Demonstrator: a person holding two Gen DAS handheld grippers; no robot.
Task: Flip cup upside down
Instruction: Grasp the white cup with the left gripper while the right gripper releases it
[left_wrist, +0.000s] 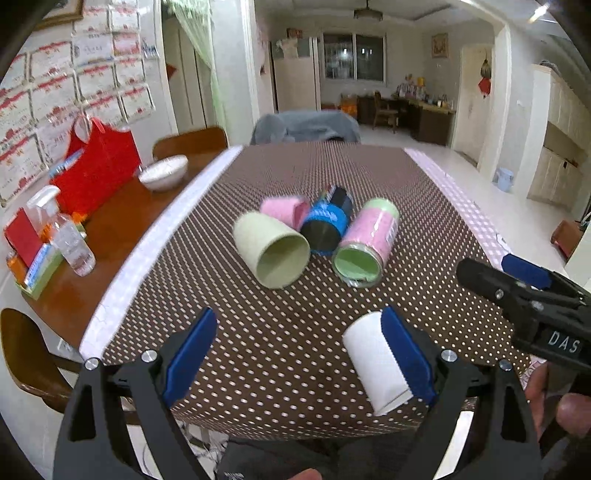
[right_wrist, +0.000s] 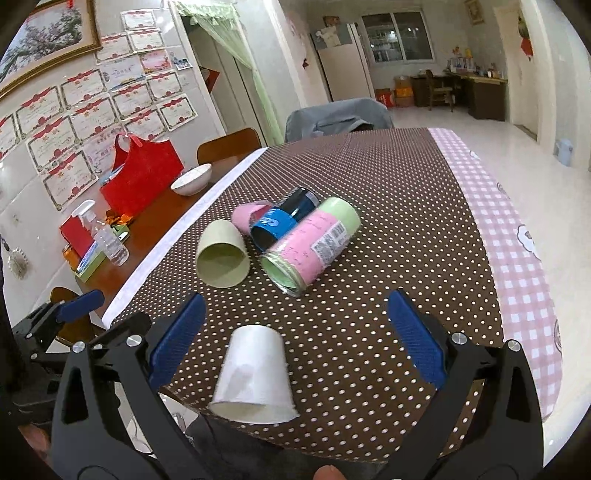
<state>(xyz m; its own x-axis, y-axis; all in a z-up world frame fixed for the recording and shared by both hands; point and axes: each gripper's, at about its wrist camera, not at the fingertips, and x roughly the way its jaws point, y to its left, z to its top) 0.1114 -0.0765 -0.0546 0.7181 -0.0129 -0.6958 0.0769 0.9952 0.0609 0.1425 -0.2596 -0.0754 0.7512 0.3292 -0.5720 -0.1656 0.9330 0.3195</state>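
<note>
A white paper cup (right_wrist: 253, 374) stands upside down, mouth on the dotted tablecloth, near the table's front edge. In the left wrist view the white cup (left_wrist: 375, 363) shows next to my left gripper's right pad (left_wrist: 404, 352). My left gripper (left_wrist: 295, 350) is open and holds nothing. My right gripper (right_wrist: 295, 338) is open, its jaws wide on either side of the cup without touching it. The right gripper also shows in the left wrist view (left_wrist: 517, 284).
A pale green cup (left_wrist: 271, 249), a pink cup (left_wrist: 284, 210), a blue can (left_wrist: 327, 229) and a pink-labelled jar (left_wrist: 365, 242) lie on their sides mid-table. A red bag (left_wrist: 98, 166), a white bowl (left_wrist: 164, 171) and a spray bottle (left_wrist: 68, 236) stand at the left on bare wood.
</note>
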